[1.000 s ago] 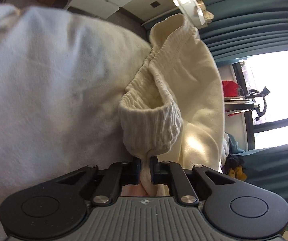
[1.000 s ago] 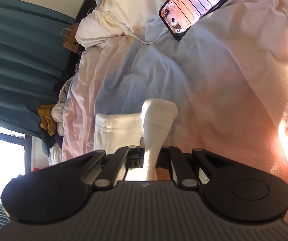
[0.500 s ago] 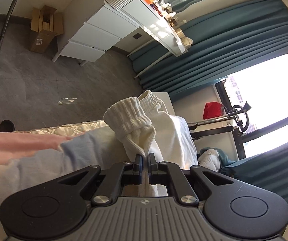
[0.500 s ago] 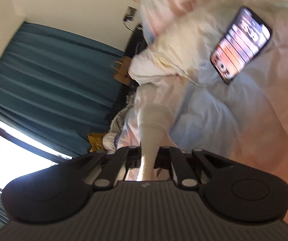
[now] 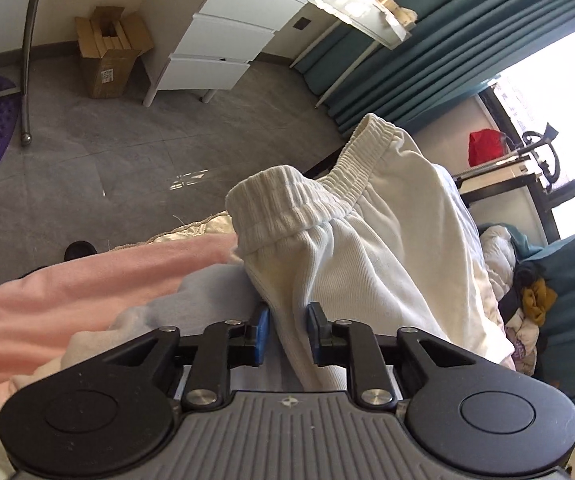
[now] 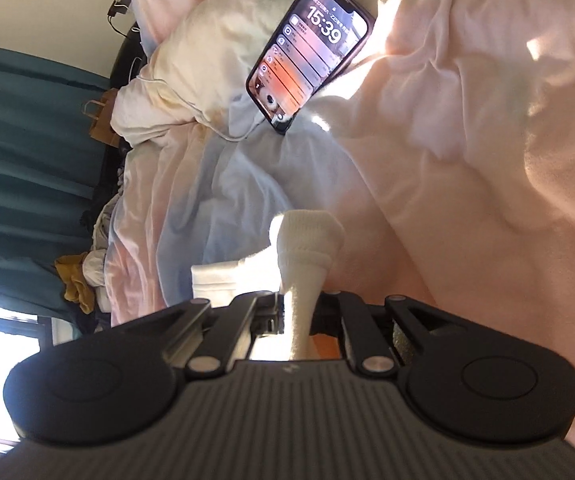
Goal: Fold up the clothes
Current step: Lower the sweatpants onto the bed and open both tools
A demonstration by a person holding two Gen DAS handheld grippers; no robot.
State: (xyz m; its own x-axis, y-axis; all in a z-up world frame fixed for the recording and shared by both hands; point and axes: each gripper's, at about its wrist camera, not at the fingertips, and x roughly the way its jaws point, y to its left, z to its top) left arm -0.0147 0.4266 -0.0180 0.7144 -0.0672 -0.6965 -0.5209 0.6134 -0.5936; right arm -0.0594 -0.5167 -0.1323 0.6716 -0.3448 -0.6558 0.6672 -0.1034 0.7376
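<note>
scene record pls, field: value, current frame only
garment: white sweatpants, ribbed cuff and elastic waistband up
left gripper: jaws parted, fabric between, grip unclear
right gripper: shut on a ribbed cuff
surface: bed with pink blanket
other: phone lying on the bedding, screen lit
floor: cardboard box, white drawers

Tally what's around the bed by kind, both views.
Cream ribbed-cuff sweatpants: 1
Lit black smartphone: 1
Brown cardboard box: 1
White three-drawer unit: 1
Brown paper bag: 1
Total: 5
</note>
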